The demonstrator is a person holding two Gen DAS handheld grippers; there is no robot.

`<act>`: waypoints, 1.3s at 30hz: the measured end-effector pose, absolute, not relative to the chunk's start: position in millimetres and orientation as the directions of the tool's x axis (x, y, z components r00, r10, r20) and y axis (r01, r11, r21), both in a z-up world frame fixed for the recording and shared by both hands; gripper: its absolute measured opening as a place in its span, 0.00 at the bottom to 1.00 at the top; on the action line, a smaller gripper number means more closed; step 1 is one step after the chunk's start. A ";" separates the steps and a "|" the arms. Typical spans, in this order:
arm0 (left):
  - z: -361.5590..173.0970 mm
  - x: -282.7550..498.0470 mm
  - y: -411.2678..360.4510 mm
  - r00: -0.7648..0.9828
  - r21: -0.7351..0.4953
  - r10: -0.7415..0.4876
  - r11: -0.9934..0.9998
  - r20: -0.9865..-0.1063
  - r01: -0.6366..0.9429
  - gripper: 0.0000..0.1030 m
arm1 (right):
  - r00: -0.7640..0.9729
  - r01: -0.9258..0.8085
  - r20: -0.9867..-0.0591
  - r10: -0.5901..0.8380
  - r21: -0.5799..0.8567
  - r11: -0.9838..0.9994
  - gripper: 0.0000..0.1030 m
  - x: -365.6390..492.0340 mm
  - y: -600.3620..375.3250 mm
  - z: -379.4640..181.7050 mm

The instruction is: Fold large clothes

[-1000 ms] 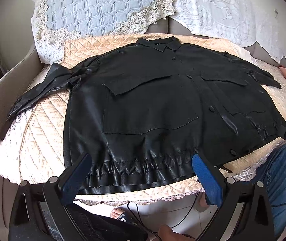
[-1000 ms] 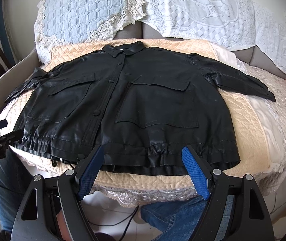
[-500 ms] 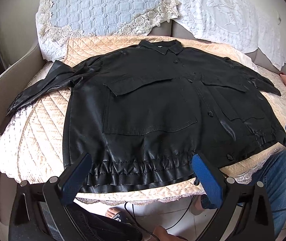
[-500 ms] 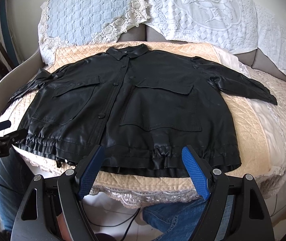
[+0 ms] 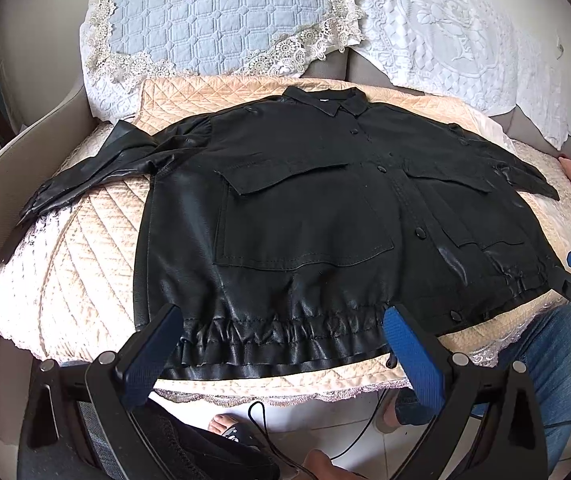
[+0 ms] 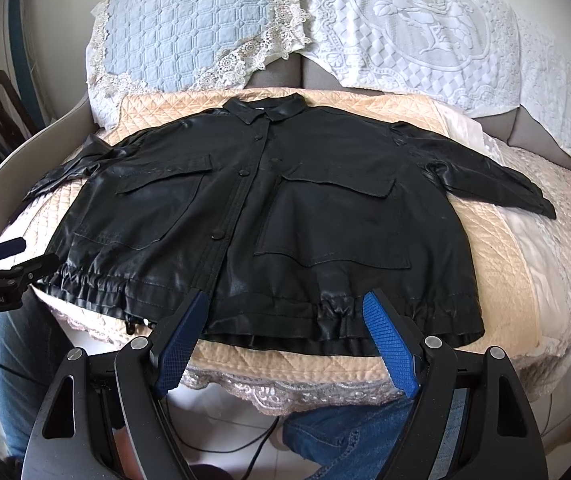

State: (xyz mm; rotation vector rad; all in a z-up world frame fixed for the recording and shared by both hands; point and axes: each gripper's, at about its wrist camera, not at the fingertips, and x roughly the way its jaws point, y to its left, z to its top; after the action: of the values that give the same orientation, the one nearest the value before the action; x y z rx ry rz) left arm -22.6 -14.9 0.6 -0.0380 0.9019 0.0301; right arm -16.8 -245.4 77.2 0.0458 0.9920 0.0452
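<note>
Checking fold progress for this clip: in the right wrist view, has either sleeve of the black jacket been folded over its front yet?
No. The black jacket lies flat with both sleeves spread outward on the quilted sofa cover.

Both wrist cameras sit low at the sofa's front edge (image 5: 269, 384), looking forward and slightly down between their own blue fingers (image 5: 153, 352). The left view faces the jacket (image 5: 305, 216) from its left half, the right view from its right half (image 6: 325, 216). Both share the whole jacket, close up, and each catches the other gripper at its edge.

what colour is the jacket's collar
Black, like the rest of the jacket; collar clearest in the right wrist view.
</note>
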 end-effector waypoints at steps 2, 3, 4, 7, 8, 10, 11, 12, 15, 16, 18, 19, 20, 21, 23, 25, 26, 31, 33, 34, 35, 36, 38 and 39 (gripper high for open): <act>0.5 -23.3 -14.5 0.620 -0.018 0.015 0.999 -0.785 -0.047 0.99 | 0.545 -0.022 -0.836 0.064 0.062 0.998 0.78 -17.5 -244.3 77.2; 0.5 -23.4 -14.2 0.619 -0.020 0.014 0.999 -0.785 -0.048 0.99 | 0.545 -0.025 -0.836 0.066 0.063 0.998 0.78 -17.4 -244.1 77.0; 0.5 -23.5 -13.9 0.618 -0.023 0.012 0.999 -0.786 -0.049 0.99 | 0.546 -0.027 -0.835 0.068 0.063 0.998 0.78 -17.7 -243.8 77.2; 0.9 -24.2 -13.9 0.620 -0.022 0.013 0.999 -0.785 -0.049 0.99 | 0.547 -0.030 -0.834 0.072 0.066 0.997 0.78 -17.8 -243.5 77.5; 1.0 -24.2 -14.4 0.620 -0.020 0.015 0.999 -0.784 -0.050 0.99 | 0.548 -0.030 -0.833 0.073 0.067 0.997 0.78 -17.9 -243.8 77.7; 1.0 -24.7 -13.9 0.620 -0.022 0.012 0.999 -0.784 -0.048 0.99 | 0.551 -0.029 -0.831 0.074 0.069 0.997 0.78 -18.4 -244.7 78.0; 1.1 -24.7 -14.2 0.620 -0.022 0.012 0.999 -0.785 -0.047 0.99 | 0.552 -0.028 -0.830 0.075 0.071 0.997 0.78 -18.7 -245.3 78.3; 1.4 -24.8 -14.5 0.620 -0.021 0.014 0.999 -0.785 -0.049 0.99 | 0.554 -0.029 -0.829 0.077 0.074 0.997 0.78 -19.3 -245.3 78.6; 1.9 -26.0 -15.6 0.620 -0.019 0.016 0.999 -0.785 -0.050 0.99 | 0.555 -0.031 -0.828 0.080 0.076 0.997 0.78 -19.7 -246.5 78.7; 2.2 -26.3 -15.8 0.619 -0.019 0.015 0.999 -0.785 -0.048 0.99 | 0.555 -0.029 -0.828 0.081 0.078 0.997 0.78 -19.7 -247.1 78.6; 2.6 -26.6 -16.5 0.618 -0.017 0.015 0.999 -0.786 -0.046 0.99 | 0.554 -0.024 -0.829 0.081 0.081 0.996 0.78 -19.8 -248.7 78.1; 3.0 -26.2 -17.0 0.619 -0.016 0.015 0.999 -0.785 -0.045 0.99 | 0.554 -0.023 -0.829 0.081 0.082 0.996 0.78 -19.6 -249.4 78.0; 3.2 -25.6 -16.8 0.620 -0.016 0.017 0.999 -0.784 -0.047 0.99 | 0.553 -0.023 -0.829 0.082 0.084 0.996 0.78 -19.2 -249.7 77.8; 3.1 -24.6 -16.9 0.620 -0.016 0.017 0.999 -0.784 -0.048 0.99 | 0.551 -0.023 -0.830 0.084 0.086 0.996 0.78 -18.4 -250.0 77.2; 2.5 -21.5 -16.8 0.619 -0.016 0.017 0.999 -0.785 -0.048 0.99 | 0.549 -0.019 -0.832 0.082 0.085 0.996 0.78 -16.5 -250.9 76.3; 1.7 -17.7 -16.5 0.617 -0.013 0.018 0.999 -0.787 -0.045 0.99 | 0.547 -0.014 -0.833 0.084 0.092 0.996 0.78 -14.8 -252.6 75.3; 1.0 -15.8 -16.4 0.614 -0.014 0.016 0.999 -0.789 -0.044 0.99 | 0.548 -0.014 -0.832 0.089 0.097 0.995 0.78 -14.5 -253.3 75.3; -2.9 -9.5 -17.5 0.607 -0.026 0.002 0.999 -0.794 -0.037 0.99 | 0.549 -0.015 -0.831 0.091 0.098 0.995 0.78 -9.8 -255.4 73.6; -4.4 -5.2 -18.1 0.602 -0.033 -0.007 0.999 -0.798 -0.032 0.99 | 0.548 -0.013 -0.831 0.097 0.107 0.994 0.78 -5.8 -256.5 73.3; -4.8 -3.4 -18.4 0.601 -0.035 -0.010 0.999 -0.799 -0.029 0.99 | 0.546 -0.013 -0.832 0.096 0.106 0.994 0.78 -3.7 -256.3 73.2; -5.6 -1.4 -18.5 0.599 -0.036 -0.013 0.999 -0.800 -0.027 0.99 | 0.546 -0.013 -0.833 0.093 0.103 0.995 0.78 -1.9 -255.8 73.0; -6.3 -0.2 -18.9 0.598 -0.038 -0.015 0.999 -0.801 -0.025 0.99 | 0.543 -0.014 -0.835 0.090 0.098 0.995 0.78 -0.2 -255.1 72.6; -7.9 1.9 -19.2 0.596 -0.040 -0.019 0.999 -0.802 -0.023 0.99 | 0.541 -0.015 -0.837 0.089 0.095 0.995 0.78 2.1 -254.3 71.6; -8.9 3.0 -18.8 0.595 -0.043 -0.021 0.999 -0.804 -0.023 0.99 | 0.539 -0.015 -0.838 0.088 0.095 0.995 0.78 3.1 -254.3 71.0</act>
State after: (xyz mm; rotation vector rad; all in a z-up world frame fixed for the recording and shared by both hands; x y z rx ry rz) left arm 3.0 -18.8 -8.9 -0.0505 0.9339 0.0011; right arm 3.1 -254.3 71.0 0.0798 0.9998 0.0615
